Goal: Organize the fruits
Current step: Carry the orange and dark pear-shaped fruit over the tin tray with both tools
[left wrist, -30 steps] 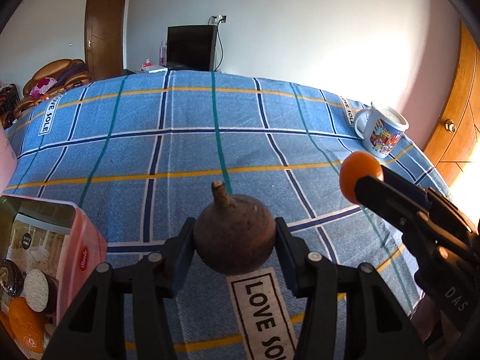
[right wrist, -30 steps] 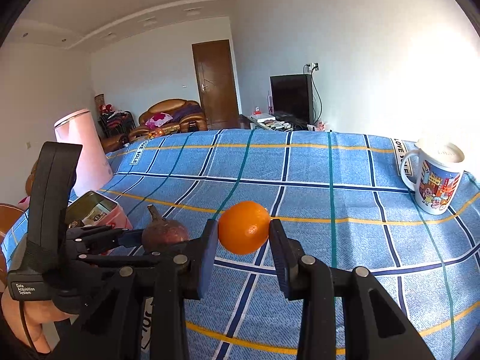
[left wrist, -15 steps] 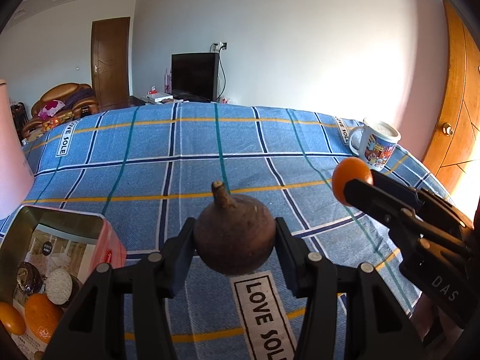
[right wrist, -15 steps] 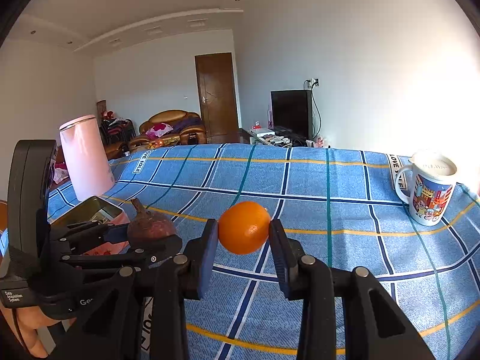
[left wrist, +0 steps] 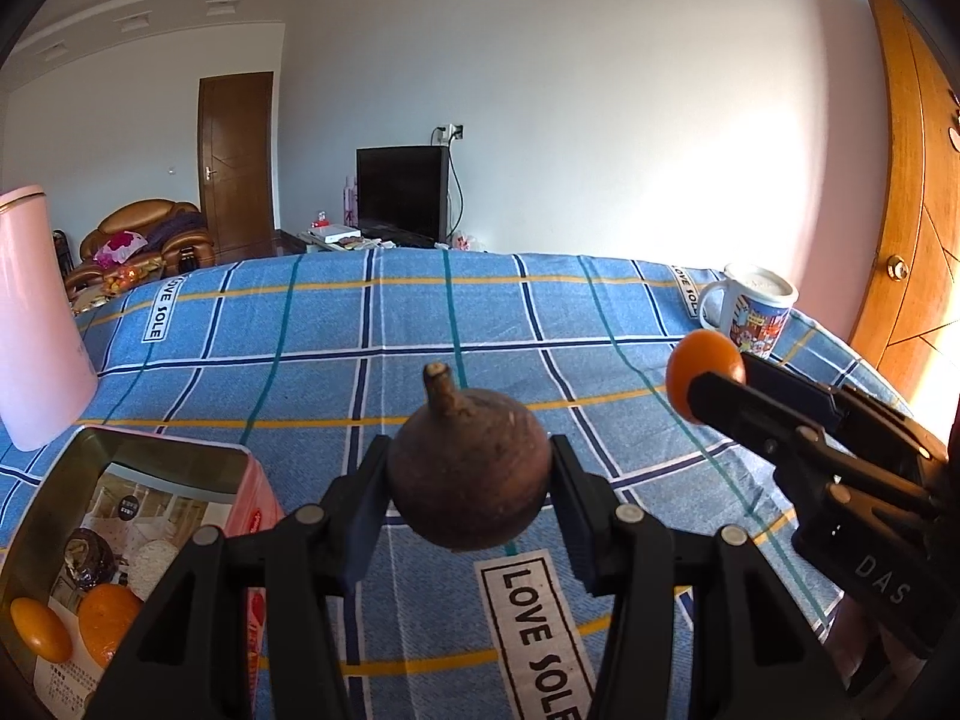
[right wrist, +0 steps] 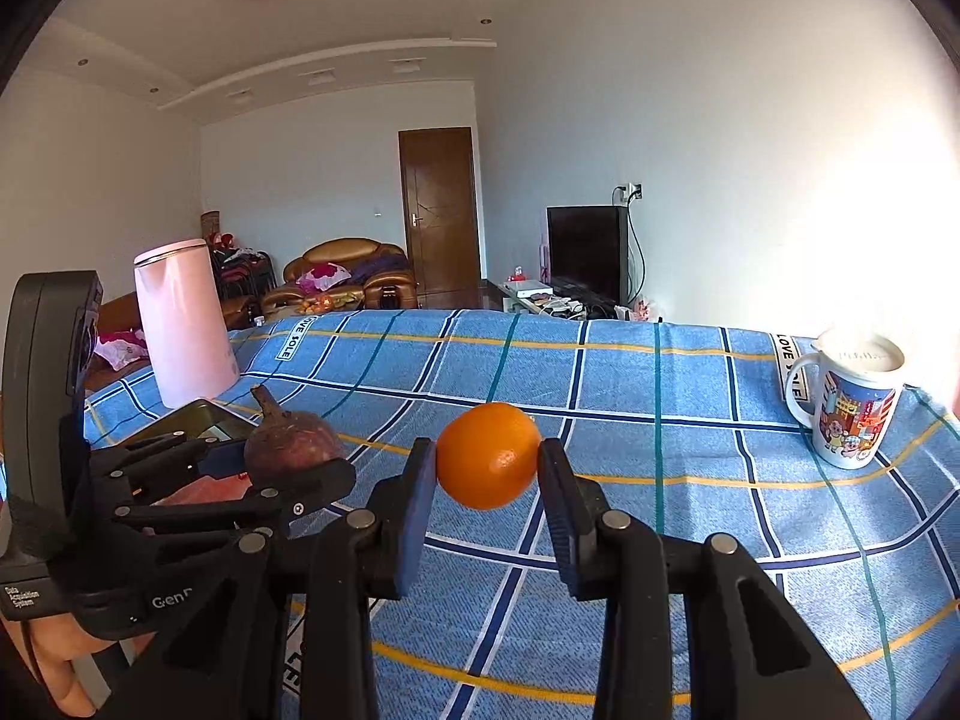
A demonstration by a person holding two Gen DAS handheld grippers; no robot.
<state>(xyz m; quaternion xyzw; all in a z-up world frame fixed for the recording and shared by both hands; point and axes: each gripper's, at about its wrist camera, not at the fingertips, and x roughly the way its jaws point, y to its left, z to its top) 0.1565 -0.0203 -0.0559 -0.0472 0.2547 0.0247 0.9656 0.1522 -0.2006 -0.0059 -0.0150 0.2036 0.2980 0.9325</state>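
1. The left gripper [left wrist: 469, 483] is clamped on a round brown fruit [left wrist: 468, 471] with a short stem that points up and slightly away. Both pads press its sides, and it hangs in the air above the blue checked cloth [left wrist: 420, 324].
2. The right gripper [right wrist: 487, 468] is closed on a small orange [right wrist: 487, 455], one pad on each side. The orange is also lifted clear of the cloth.
3. In the left wrist view the right gripper comes in from the right edge, with the orange showing at its tip, to the right of the brown fruit and apart from it.
4. In the right wrist view the left gripper sits at the lower left with the brown fruit in its jaws. Part of a hand [right wrist: 60, 669] shows below it at the bottom left corner.
5. An open pink tin [left wrist: 129, 516] lies on the cloth to the left of the left gripper. Inside it are two orange fruits [left wrist: 72, 624] at the near end and a dark round item further in, resting on a printed sheet.
6. A tall pink container [left wrist: 36, 318] stands upright on the cloth behind the tin, near the left edge.
7. A white mug [right wrist: 852, 399] with a colourful picture stands upright at the far right corner of the cloth, well apart from both grippers.
8. Labels reading "LOVE SOLE" are printed on the cloth, one of them just below the brown fruit.
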